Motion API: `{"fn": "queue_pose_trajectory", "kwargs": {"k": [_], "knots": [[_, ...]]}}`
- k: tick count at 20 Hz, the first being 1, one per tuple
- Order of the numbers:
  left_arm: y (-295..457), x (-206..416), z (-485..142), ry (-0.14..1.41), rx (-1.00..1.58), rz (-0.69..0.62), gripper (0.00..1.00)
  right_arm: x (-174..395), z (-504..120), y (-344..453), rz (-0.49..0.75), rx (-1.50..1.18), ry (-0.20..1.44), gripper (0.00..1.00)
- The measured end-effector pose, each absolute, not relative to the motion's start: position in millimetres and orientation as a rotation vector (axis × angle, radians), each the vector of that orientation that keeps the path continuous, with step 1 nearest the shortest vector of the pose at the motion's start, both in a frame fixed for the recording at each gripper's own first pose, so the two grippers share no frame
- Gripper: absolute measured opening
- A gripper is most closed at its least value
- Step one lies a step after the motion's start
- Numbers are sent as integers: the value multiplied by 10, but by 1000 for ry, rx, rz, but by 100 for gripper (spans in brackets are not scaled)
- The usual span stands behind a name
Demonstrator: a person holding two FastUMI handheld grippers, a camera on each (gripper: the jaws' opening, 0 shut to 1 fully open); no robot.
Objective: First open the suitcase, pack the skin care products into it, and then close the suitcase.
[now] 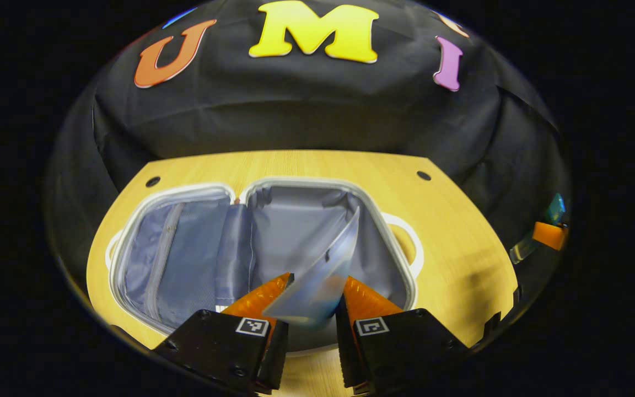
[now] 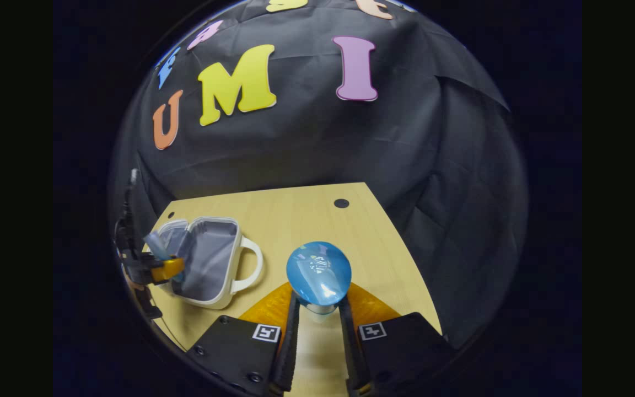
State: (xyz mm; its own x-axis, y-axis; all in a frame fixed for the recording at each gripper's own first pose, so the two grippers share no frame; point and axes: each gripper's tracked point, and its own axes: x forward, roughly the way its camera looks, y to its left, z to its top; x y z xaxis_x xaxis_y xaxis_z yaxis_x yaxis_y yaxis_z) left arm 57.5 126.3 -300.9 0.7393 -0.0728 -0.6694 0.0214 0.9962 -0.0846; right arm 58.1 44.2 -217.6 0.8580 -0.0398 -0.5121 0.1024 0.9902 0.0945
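Your left gripper (image 1: 317, 300) hangs over the open suitcase (image 1: 185, 259), jaws closed on a pale, translucent tube (image 1: 323, 270). The tube stands tilted between them, its flat crimped end pointing up and away, its lower part blurred. Below it lies the right half of the case, grey lining showing.

The suitcase lies flat on the wooden table (image 1: 461, 220), both halves spread. The left half has a zip running down its lining. A white handle (image 1: 411, 242) sticks out on the right side. In the right gripper view the same case (image 2: 207, 264) sits at the left of the table (image 2: 317, 220), with your left gripper (image 2: 157, 267) over it, tube in its grip.

Your right gripper (image 2: 318, 298) is well apart from the case, above bare table. Its jaws are narrow, pressed on a clear container with a rounded blue cap (image 2: 318, 273). The cap bulges above the jaws; the body below is mostly hidden between them.
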Motion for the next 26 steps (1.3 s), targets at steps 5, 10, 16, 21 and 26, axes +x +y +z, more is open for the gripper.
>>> {"fn": "queue_pose_trajectory", "kwargs": {"k": [5,10,16,21,26], "knots": [[1284,597,-3469,912,-91,-9,43,515,-2111,355,-102,120,539,32],[1313,598,-3700,1007,-99,32,43,488,-2256,233,-143,128,578,35],[1333,686,-3772,1055,-43,33,43,555,-2323,310,-120,113,599,35],[1323,724,-3771,1044,-33,39,38,637,-2335,432,-80,101,601,35],[1376,725,-3734,1024,-8,92,40,734,-2328,640,-27,90,605,35]]}}
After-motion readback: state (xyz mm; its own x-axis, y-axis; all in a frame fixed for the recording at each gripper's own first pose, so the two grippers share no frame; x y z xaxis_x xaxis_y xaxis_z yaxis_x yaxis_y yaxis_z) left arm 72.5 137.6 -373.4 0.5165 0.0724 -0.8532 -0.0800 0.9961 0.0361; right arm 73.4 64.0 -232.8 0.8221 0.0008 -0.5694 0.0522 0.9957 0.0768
